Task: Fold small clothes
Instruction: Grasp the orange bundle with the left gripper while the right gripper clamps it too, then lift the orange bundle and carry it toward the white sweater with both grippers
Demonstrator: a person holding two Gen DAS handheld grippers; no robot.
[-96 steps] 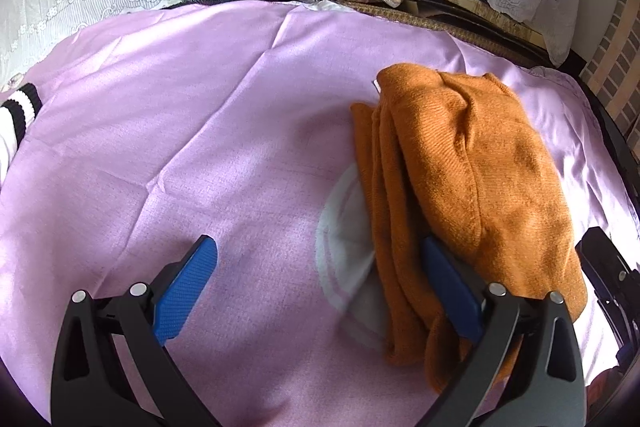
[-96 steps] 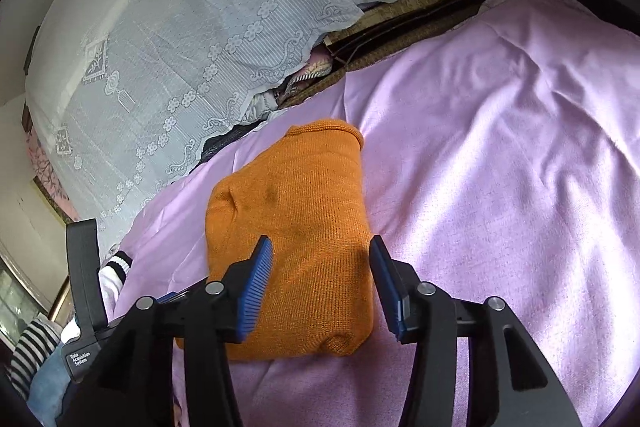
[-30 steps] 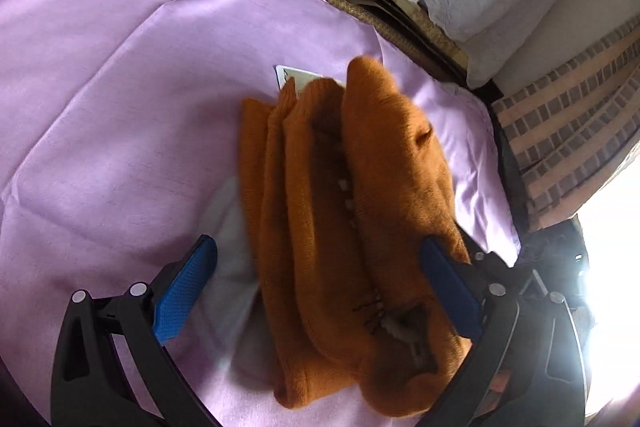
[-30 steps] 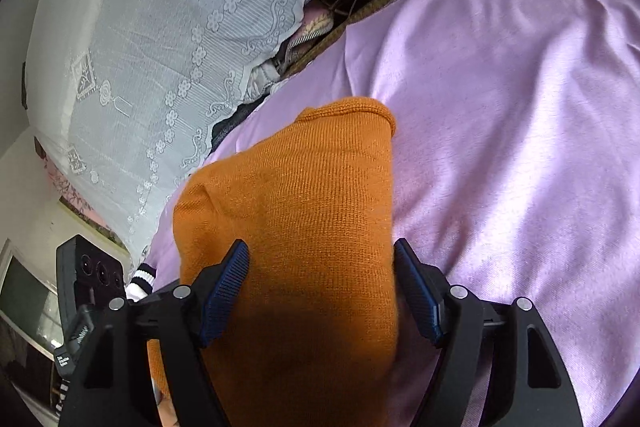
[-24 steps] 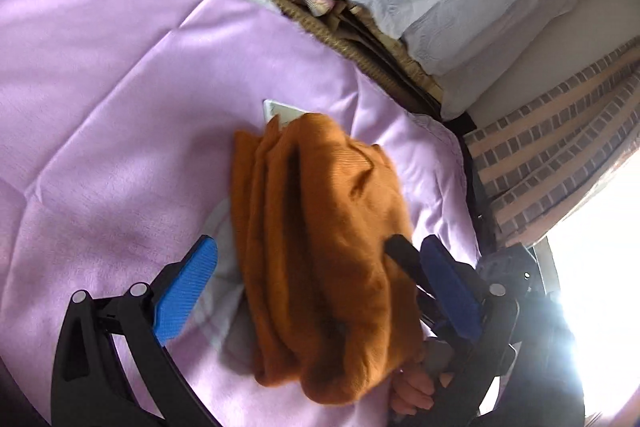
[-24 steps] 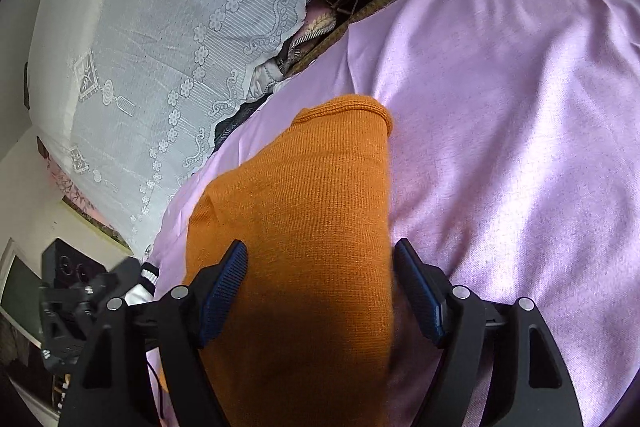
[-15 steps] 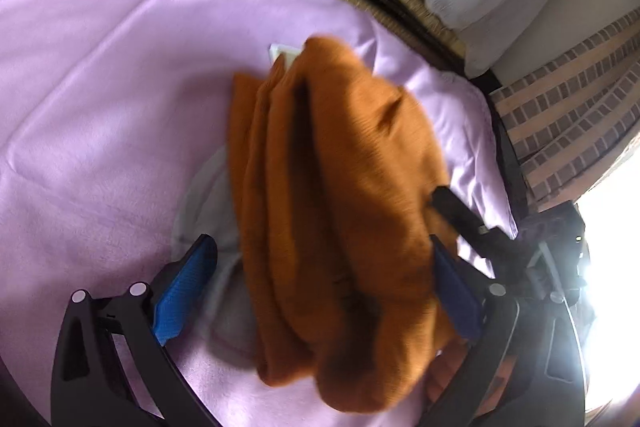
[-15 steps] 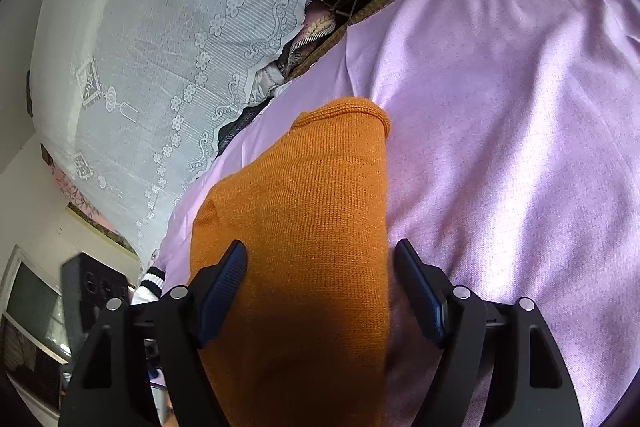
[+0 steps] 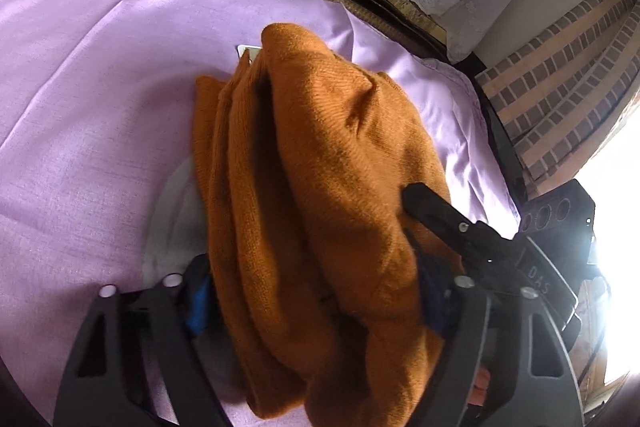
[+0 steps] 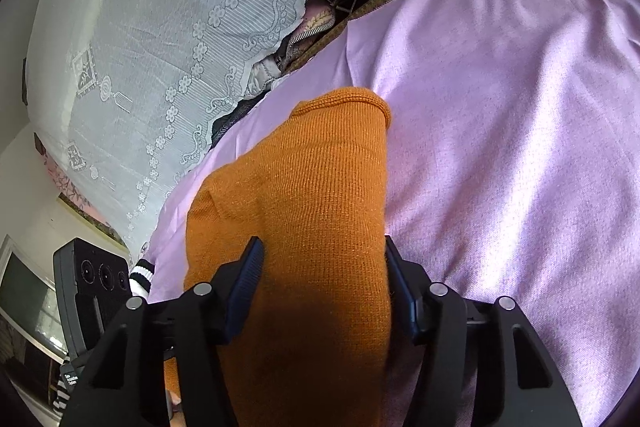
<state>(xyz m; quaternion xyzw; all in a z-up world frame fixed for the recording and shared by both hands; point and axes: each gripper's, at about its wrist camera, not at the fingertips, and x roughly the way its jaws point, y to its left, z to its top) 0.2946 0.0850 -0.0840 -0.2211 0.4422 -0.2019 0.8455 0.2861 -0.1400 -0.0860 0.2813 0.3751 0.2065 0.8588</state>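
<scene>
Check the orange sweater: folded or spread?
Folded. The orange sweater is a compact bundle with stacked layer edges along one side, lying on the purple sheet.

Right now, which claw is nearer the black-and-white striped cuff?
Left. The left claw grips the orange sweater's side toward the striped cuff, its housing beside the cuff; the right claw grips the opposite side, farther away. Both jaws have just been closing.

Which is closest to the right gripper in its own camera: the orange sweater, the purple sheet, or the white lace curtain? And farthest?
1. Orange sweater, squeezed in the right gripper.
2. Purple sheet, under and right.
3. White lace curtain, far back, upper left.
</scene>
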